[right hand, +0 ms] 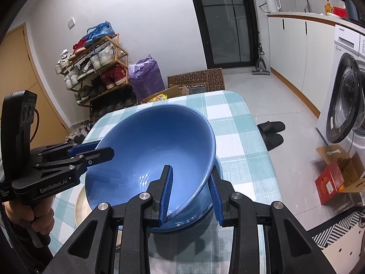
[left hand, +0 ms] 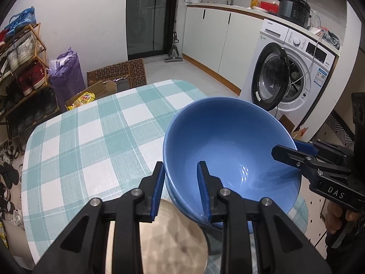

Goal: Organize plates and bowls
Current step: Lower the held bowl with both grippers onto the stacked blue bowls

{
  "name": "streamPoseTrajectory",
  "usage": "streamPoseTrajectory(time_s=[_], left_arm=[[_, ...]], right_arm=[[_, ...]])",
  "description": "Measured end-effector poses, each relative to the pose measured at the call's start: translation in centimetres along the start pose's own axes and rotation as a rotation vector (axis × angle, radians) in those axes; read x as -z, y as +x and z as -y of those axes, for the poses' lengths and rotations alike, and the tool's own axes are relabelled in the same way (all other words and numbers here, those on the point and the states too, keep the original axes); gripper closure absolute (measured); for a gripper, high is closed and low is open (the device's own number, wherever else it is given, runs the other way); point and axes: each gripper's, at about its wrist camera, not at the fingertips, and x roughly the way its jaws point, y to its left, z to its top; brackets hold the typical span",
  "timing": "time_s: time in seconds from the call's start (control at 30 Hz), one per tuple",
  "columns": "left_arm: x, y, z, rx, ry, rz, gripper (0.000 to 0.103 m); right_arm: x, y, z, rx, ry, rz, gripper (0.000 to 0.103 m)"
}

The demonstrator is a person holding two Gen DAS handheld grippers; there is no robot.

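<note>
Bowl stacking is in hand. From your left wrist, the left gripper (left hand: 182, 189) pinches the near rim of the blue bowl (left hand: 228, 150), tilted above the checked table (left hand: 91, 137). From your right wrist, the right gripper (right hand: 190, 194) clamps the opposite rim over a second bowl (right hand: 194, 219); next, nest it level.

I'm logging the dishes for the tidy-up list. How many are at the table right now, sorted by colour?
Blue bowls: 2, the upper bowl gripped at its rim by the left gripper and the right gripper, and a lower bowl beneath it
Beige plate: 1
Total: 3 dishes
</note>
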Motion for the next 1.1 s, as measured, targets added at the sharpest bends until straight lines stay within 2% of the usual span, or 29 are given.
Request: streamPoseTrajectory(time_s=[1.1], left_arm=[[1.5,3.0,0.1,-0.03,0.008,-0.042,0.076]], right_arm=[[1.1,3.5,0.1,0.062,-0.029,-0.079,0.07]])
